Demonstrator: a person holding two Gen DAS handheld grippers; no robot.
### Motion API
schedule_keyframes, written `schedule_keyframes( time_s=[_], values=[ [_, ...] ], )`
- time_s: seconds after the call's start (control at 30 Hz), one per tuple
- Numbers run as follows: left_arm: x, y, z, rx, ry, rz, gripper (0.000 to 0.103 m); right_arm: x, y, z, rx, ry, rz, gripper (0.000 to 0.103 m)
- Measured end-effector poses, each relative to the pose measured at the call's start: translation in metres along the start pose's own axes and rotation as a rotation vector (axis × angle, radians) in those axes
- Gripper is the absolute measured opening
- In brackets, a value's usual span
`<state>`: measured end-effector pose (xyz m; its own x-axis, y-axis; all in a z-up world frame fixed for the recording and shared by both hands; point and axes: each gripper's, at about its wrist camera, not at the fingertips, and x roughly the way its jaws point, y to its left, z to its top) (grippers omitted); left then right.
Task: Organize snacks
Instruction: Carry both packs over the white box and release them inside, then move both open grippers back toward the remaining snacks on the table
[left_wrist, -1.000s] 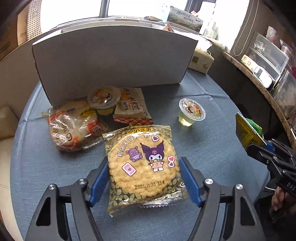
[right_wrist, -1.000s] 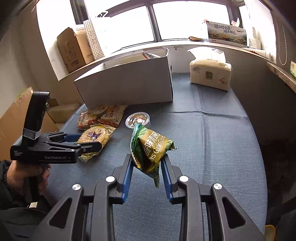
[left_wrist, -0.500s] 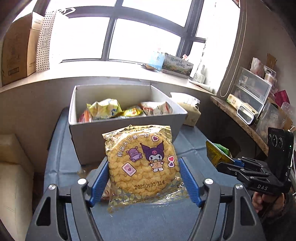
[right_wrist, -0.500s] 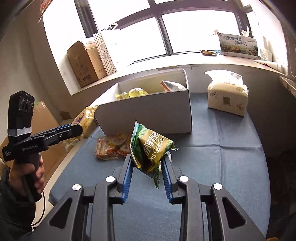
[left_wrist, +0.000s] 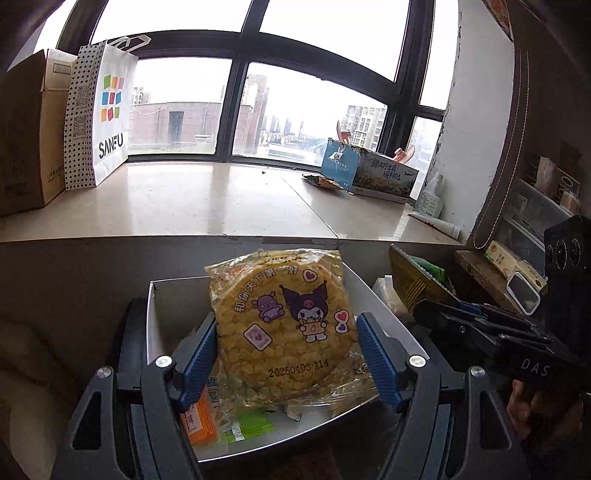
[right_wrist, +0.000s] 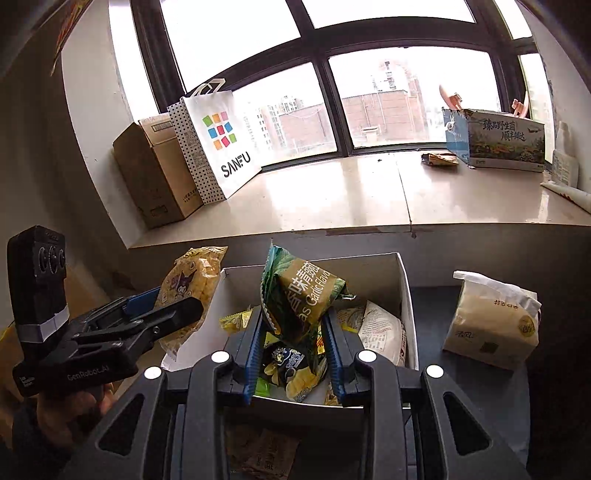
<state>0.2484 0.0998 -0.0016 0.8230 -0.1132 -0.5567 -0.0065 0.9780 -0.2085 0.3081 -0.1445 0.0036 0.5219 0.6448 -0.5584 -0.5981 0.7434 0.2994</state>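
My left gripper (left_wrist: 286, 354) is shut on a round yellow cracker pack (left_wrist: 282, 323) with a cartoon print, held above the white snack box (left_wrist: 152, 317). The pack also shows in the right wrist view (right_wrist: 190, 284), at the box's left edge. My right gripper (right_wrist: 295, 350) is shut on a green garlic-flavour snack bag (right_wrist: 301, 295), held over the same white box (right_wrist: 404, 295). The bag also shows at the right of the left wrist view (left_wrist: 417, 284). Several snack packs (right_wrist: 382, 328) lie inside the box.
A tissue pack (right_wrist: 491, 321) sits on the blue table right of the box. Snack packs (right_wrist: 262, 454) lie on the table in front of the box. A window sill behind holds a SANFU paper bag (right_wrist: 218, 147), a cardboard carton (right_wrist: 151, 173) and a printed box (right_wrist: 495, 140).
Both grippers rose and moved forward with their packs, from above the table to over the white box, whose inside now shows from above.
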Motion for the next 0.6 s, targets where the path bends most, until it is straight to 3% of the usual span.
schedule_keyframes(
  time_s=[0.07,0.17,0.2,0.23,0.27,0.43,0.6],
  values=[
    [0.019,0.004,0.003,0.000,0.024,0.041,0.078,0.021,-0.004,0.010,0.039,0.039,-0.013,0.033],
    [0.044,0.012,0.001,-0.022,0.104,0.037,0.082,0.045,-0.009,0.018,0.056,0.074,-0.039,0.039],
    [0.051,0.014,-0.002,-0.029,0.130,0.056,0.098,0.051,-0.010,0.019,0.054,0.093,-0.043,0.061],
    [0.054,0.016,-0.005,-0.033,0.144,0.068,0.103,0.057,-0.011,0.020,0.053,0.110,-0.059,0.098],
    [0.054,0.018,-0.009,-0.032,0.141,0.073,0.103,0.059,-0.012,0.018,0.056,0.107,-0.081,0.103],
    [0.043,0.024,-0.023,-0.041,0.142,0.099,0.103,0.051,-0.019,0.007,0.057,0.071,-0.099,0.103],
    [0.017,0.017,-0.027,-0.029,0.118,0.046,0.103,0.029,-0.018,0.000,0.059,0.031,-0.088,0.103]
  ],
)
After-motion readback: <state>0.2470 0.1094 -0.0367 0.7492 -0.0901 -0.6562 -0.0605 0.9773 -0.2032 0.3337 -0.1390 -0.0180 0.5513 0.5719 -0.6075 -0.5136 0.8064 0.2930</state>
